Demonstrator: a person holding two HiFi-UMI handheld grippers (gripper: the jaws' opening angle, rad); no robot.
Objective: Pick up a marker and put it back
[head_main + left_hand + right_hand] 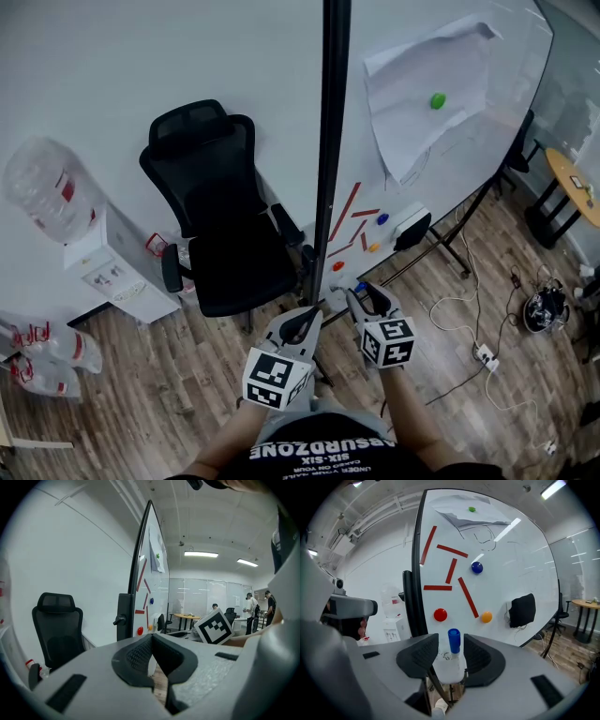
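A marker with a blue cap (453,640) stands upright in a small white holder (449,666) at the foot of the whiteboard (511,573). My right gripper (451,644) is open around it, its pads either side of the cap with a small gap on each side. In the head view the right gripper (366,294) reaches to the board's lower edge, by the black frame post (330,141). My left gripper (307,317) hangs just left of it. Its pads (140,653) meet at the tips with nothing between them, and the right gripper's marker cube (214,626) shows beside it.
On the board sit red (440,615), orange (486,617) and blue (476,567) magnets, red strips, a black eraser (522,611) and a pinned paper (431,84). A black office chair (220,225) and water dispenser (103,262) stand left. Cables and a power strip (485,354) lie right.
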